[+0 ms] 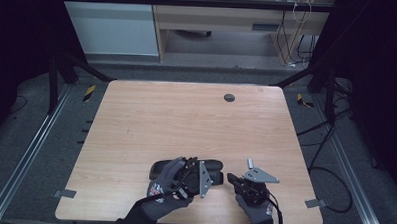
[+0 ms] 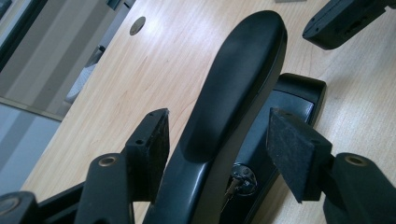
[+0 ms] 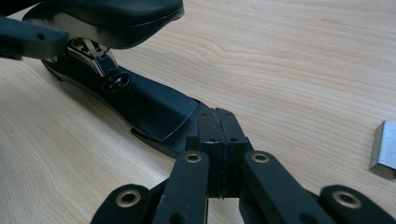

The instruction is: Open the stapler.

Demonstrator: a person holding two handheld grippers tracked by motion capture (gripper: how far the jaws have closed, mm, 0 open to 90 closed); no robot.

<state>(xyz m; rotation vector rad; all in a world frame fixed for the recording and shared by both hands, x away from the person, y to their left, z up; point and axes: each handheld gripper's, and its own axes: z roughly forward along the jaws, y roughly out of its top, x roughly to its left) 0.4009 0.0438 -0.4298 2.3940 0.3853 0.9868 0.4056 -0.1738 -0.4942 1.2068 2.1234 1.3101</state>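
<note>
Stapler (image 2: 233,107) between open left tongs (image 2: 217,154), unlabelled.

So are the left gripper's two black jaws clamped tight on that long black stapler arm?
No, the black stapler arm lies between open jaws, with gaps either side.

no text, brand or number can be read; the red-and-white marks on the glove (image 1: 156,189) cuffs at the near edge are too blurred.

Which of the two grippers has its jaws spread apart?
The left gripper: its jaws straddle the black stapler. The right gripper has its jaws pressed together.
</note>
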